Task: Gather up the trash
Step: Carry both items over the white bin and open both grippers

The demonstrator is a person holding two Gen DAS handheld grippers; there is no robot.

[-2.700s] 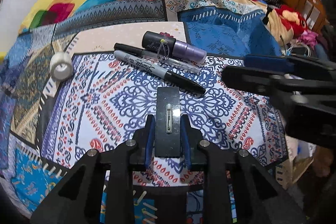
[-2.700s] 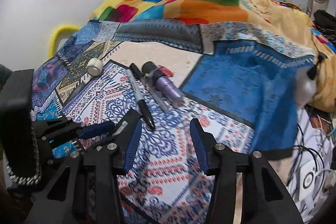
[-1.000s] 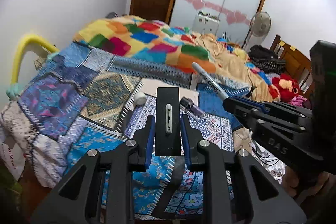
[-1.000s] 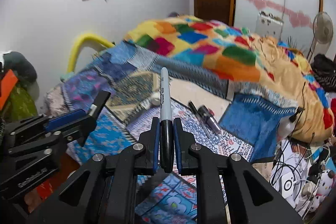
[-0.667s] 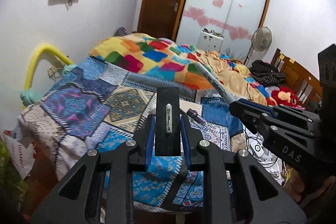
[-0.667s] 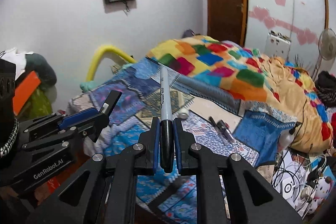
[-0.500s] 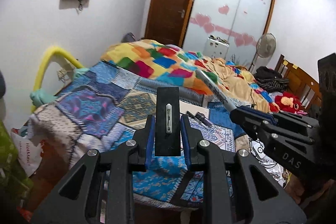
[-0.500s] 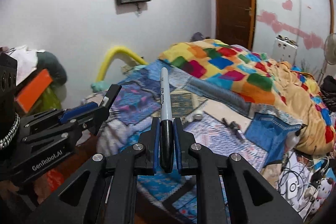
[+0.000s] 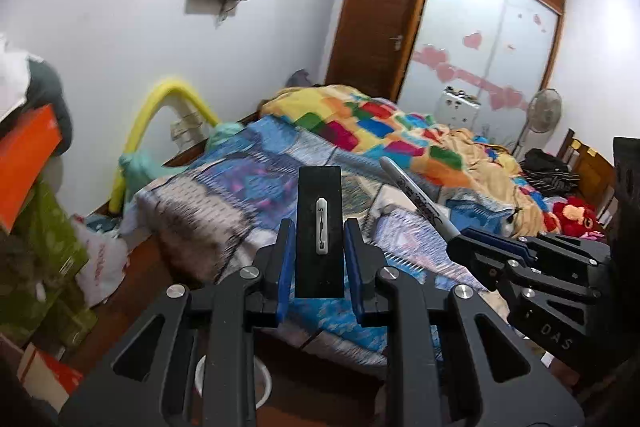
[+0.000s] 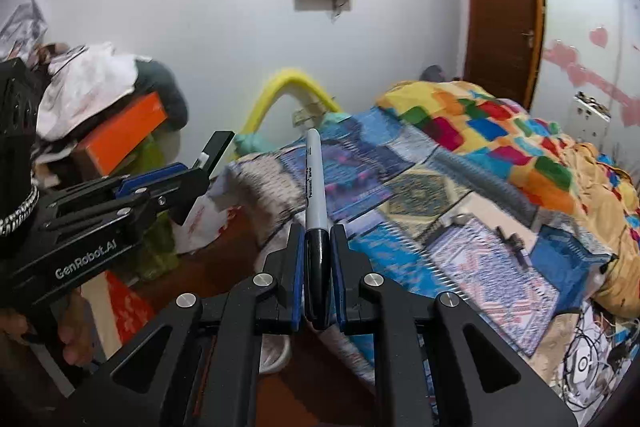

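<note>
My left gripper (image 9: 319, 227) is shut on a flat black card (image 9: 319, 195) with a small white clip on its face. It stands upright between the blue pads. My right gripper (image 10: 317, 231) is shut on a black-capped grey marker (image 10: 315, 183), held by the cap with the barrel pointing away. Each gripper shows in the other's view: the right gripper (image 9: 460, 241) with the marker (image 9: 416, 197), and the left gripper (image 10: 200, 173) with the card (image 10: 218, 147). Both hang off the bed's near corner, above the floor. A white round rim (image 9: 262, 383) on the floor is mostly hidden behind the fingers.
The patchwork bed (image 10: 420, 187) fills the middle and right; a pen and a purple tube (image 10: 508, 239) still lie on it. An orange box (image 10: 120, 135), green boxes (image 9: 44, 239) and a white plastic bag (image 9: 102, 259) crowd the left. Cables (image 10: 592, 347) lie at the right.
Both grippers have drawn back from the bed and swung left, so the bed looks smaller and the floor and boxes at the left have come into view. Both grips are unchanged.
</note>
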